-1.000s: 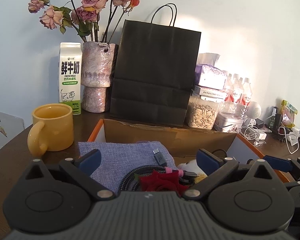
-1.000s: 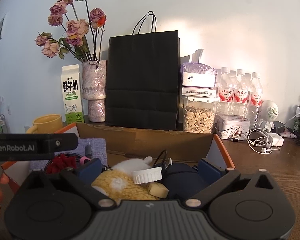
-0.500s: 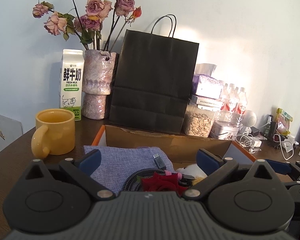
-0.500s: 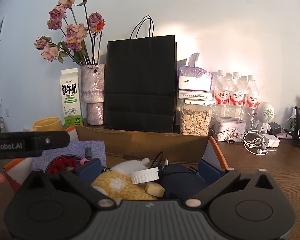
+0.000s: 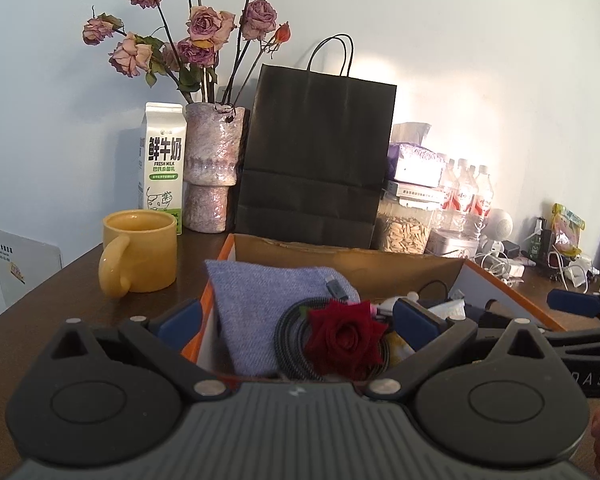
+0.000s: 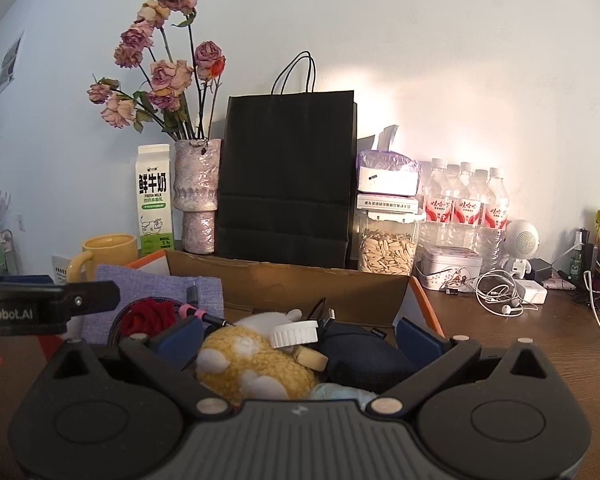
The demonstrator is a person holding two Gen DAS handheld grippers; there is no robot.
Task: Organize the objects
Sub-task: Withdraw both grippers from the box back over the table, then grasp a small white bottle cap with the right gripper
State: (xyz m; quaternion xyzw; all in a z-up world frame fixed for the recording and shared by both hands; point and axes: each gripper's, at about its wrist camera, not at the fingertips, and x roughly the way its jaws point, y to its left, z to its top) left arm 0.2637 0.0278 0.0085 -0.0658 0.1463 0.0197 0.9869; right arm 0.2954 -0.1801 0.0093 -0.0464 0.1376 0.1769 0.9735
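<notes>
Cardboard box [image 5: 348, 264] holds a red rose [image 5: 342, 336] beside grey cloth [image 5: 268, 304]; left gripper [image 5: 296, 320] and right gripper [image 6: 296, 332], both wide open and empty, should descend squarely.

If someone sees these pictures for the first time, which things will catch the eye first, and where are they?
The tall black paper bag stands at the back against the wall, with a vase of faded roses and a milk carton to its left. In front lies an open cardboard box crowded with things: a dark red rose on a coiled cable beside a blue cloth, and a yellow plush toy.
</notes>
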